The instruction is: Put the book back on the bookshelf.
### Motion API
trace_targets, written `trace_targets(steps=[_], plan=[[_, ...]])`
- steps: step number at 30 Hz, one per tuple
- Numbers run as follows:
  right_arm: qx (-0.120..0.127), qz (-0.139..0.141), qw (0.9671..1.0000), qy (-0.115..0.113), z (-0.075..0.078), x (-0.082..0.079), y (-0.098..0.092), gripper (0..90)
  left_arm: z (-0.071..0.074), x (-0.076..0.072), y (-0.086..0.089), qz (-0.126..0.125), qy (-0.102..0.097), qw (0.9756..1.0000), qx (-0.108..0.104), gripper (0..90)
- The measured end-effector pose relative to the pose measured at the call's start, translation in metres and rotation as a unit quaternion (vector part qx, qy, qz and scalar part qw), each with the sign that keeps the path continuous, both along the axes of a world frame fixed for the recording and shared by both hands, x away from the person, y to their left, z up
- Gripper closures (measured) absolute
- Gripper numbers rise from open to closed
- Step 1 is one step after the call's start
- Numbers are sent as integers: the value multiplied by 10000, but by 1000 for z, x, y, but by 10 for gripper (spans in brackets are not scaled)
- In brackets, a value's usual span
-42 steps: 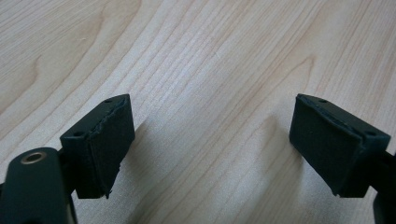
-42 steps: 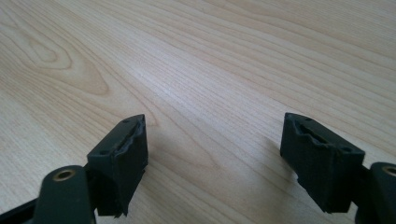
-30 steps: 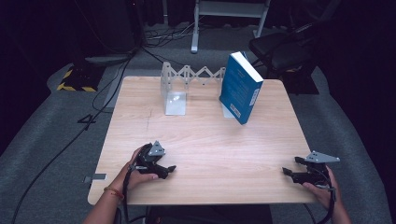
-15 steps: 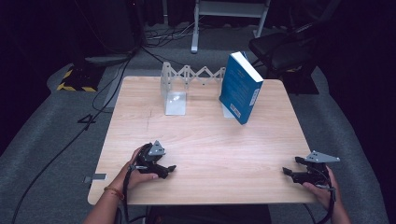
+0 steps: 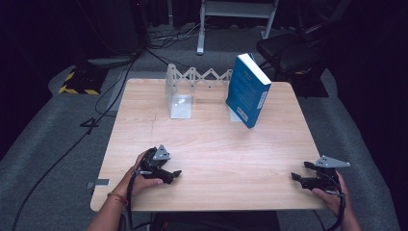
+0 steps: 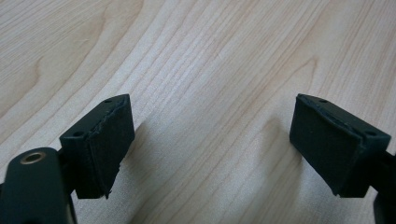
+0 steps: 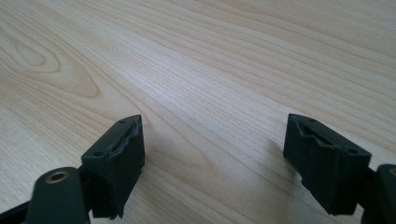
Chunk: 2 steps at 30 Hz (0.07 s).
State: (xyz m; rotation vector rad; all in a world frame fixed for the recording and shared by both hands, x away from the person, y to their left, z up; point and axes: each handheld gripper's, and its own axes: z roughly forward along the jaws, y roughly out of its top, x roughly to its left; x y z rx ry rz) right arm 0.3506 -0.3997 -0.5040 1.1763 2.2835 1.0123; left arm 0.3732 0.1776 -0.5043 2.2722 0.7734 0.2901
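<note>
While both grippers rest low on the desk [image 5: 211,144] near its front edge, nothing is in hand yet; I read this as the pre-approach step.

Left to right in the high view: left gripper [image 5: 174,174] at front-left, jaws spread, nothing between them. Behind it, at the back of the desk, a white expandable bookend rack [image 5: 185,89], its left plate upright and the accordion lattice stretching right. Then the blue book [image 5: 248,90], standing on edge and leaning, at the rack's right end; whether it touches the far plate I cannot tell. Right gripper [image 5: 294,178] at front-right, jaws also wide apart and empty.

Both grippers are well apart from the book and rack.

Next move, my guess: one gripper must travel forward to the book, approach its free edge, and close across the cover thickness; the other likely steadies the rack.

View differences: the left gripper view [image 6: 212,140] and right gripper view [image 7: 215,154] show bare wood grain between the pads, confirming both are empty. The high view gives book, rack and layout, but not the jaw gap clearly.
</note>
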Motion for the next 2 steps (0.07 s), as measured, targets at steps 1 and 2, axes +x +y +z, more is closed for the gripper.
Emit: trace_targets(steps=[1, 2], plan=[[-3, 1, 10000, -5, 0, 0, 0, 210, 0, 0, 0, 15, 3, 10000, 0, 144], [-3, 0, 10000, -3, 0, 0, 0, 210, 0, 0, 0, 15, 3, 10000, 0, 144]])
